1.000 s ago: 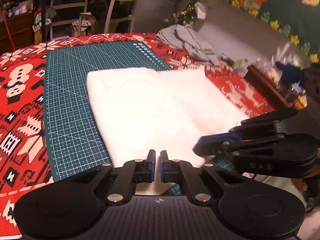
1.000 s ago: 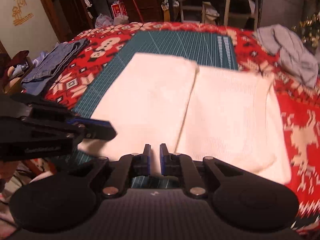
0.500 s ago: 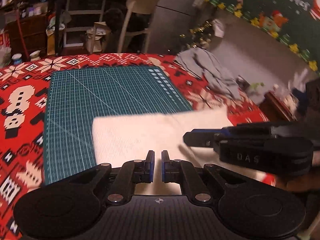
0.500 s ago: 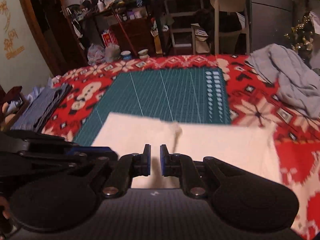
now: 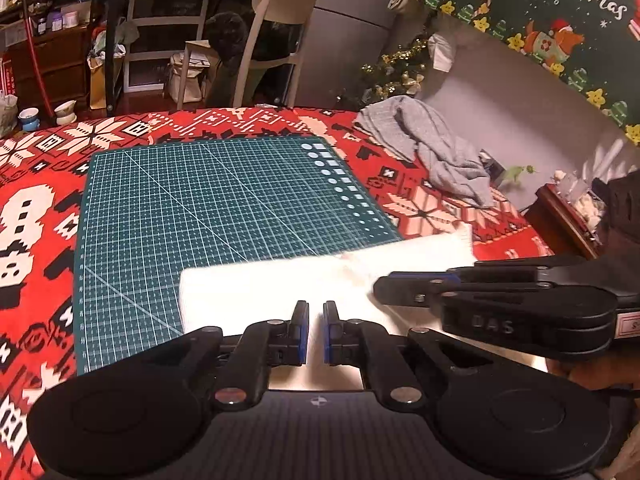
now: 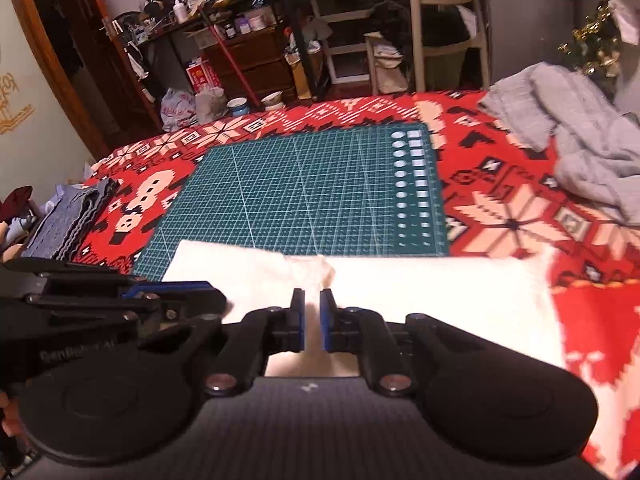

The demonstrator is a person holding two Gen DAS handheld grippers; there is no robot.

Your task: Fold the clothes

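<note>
Two nearly closed claws, left claw point(image 5: 315, 330) and right claw point(image 6: 311, 318), grip the white cloth point(image 6: 420, 292).

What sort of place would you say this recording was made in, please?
Probably a lived-in home room at Christmas: a red patterned snowflake blanket, a green Merry Christmas banner, and a cluttered dark wooden desk.

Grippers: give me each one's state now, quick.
Left gripper: jaws shut; whether they pinch the white garment can't be told.
Right gripper: same, jaws shut, grip unclear.

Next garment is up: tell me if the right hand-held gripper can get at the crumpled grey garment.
Probably yes: the crumpled grey garment lies uncovered ahead-right of the right hand-held gripper, with nothing between.
</note>
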